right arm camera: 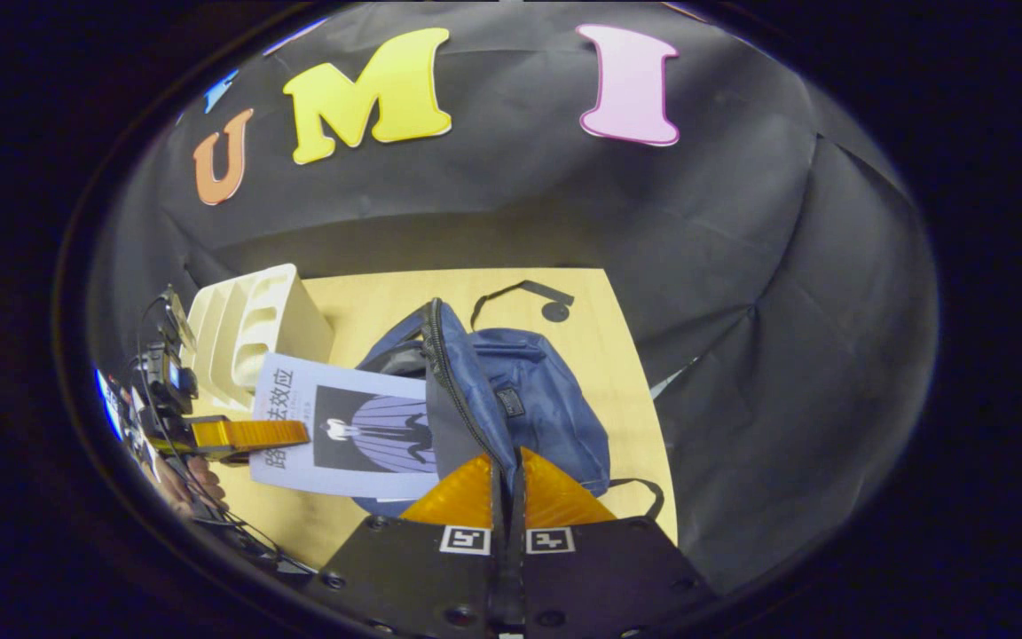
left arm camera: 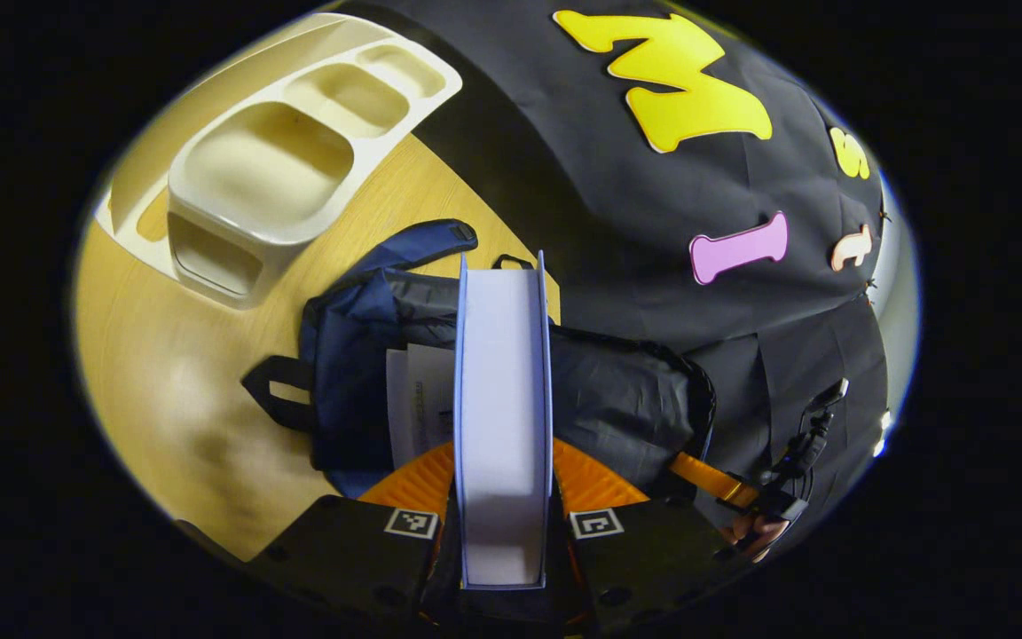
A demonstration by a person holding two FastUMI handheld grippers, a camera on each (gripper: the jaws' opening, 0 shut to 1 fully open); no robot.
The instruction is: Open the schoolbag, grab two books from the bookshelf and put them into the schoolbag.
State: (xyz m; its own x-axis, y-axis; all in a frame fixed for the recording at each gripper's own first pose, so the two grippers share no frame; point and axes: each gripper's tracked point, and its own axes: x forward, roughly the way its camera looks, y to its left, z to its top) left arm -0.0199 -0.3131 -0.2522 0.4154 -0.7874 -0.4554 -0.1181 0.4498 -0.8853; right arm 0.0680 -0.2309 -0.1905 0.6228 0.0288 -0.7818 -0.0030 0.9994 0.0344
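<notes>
In the left gripper view the left gripper (left arm camera: 504, 497) is clamped on a book (left arm camera: 502, 417), one finger on each cover, page edges facing the camera; the book stands just above the open mouth of the navy schoolbag (left arm camera: 511, 373), where another book (left arm camera: 418, 404) already lies inside. In the right gripper view the right gripper (right arm camera: 507, 484) is closed on the zipper edge of the schoolbag (right arm camera: 511, 399), holding the opening up; the book (right arm camera: 342, 426) enters from the left side. The cream bookshelf (left arm camera: 289, 151) stands on the wooden tabletop (left arm camera: 165, 382) beside the bag.
</notes>
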